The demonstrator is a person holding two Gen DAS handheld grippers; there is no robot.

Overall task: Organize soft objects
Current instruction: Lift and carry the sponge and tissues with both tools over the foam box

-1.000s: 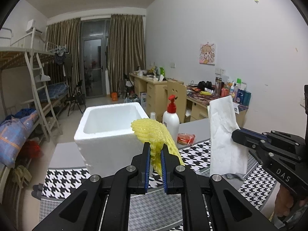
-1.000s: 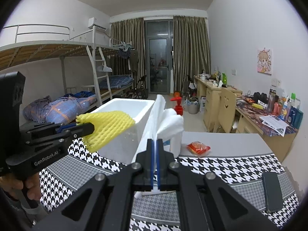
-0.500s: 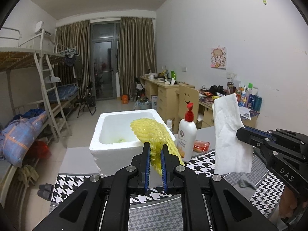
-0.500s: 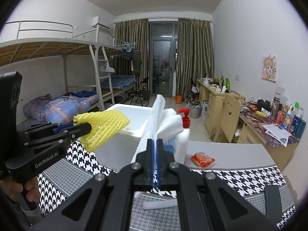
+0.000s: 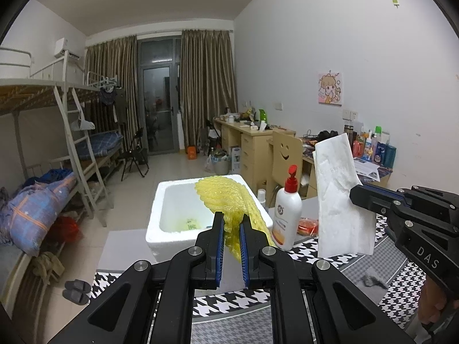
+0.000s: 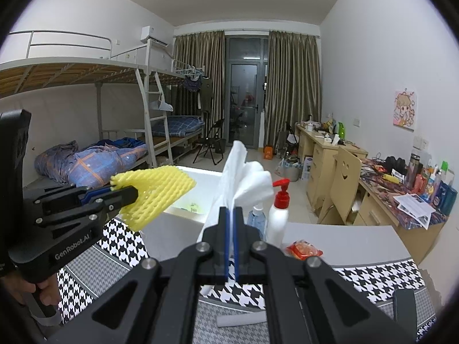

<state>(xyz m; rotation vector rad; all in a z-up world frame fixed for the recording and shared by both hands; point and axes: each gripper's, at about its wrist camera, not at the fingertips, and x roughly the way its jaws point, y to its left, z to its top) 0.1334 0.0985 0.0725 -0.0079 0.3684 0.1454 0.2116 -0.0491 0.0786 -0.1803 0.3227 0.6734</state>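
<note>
My left gripper is shut on a yellow foam net, held in the air in front of a white foam box. In the right wrist view that left gripper comes in from the left with the yellow foam net sticking out toward the foam box. My right gripper is shut on a white paper towel that stands up above its jaws. In the left wrist view the right gripper holds the hanging paper towel to the right of the box.
A white pump bottle with a red top and a red snack packet sit on the table beside the box, on a houndstooth cloth. A small grey scrap and a dark phone lie near the front. Desks, a chair and bunk beds stand behind.
Both grippers have risen and drawn back a little with their loads still held. The foam box and pump bottle now sit lower and farther off in both views.
</note>
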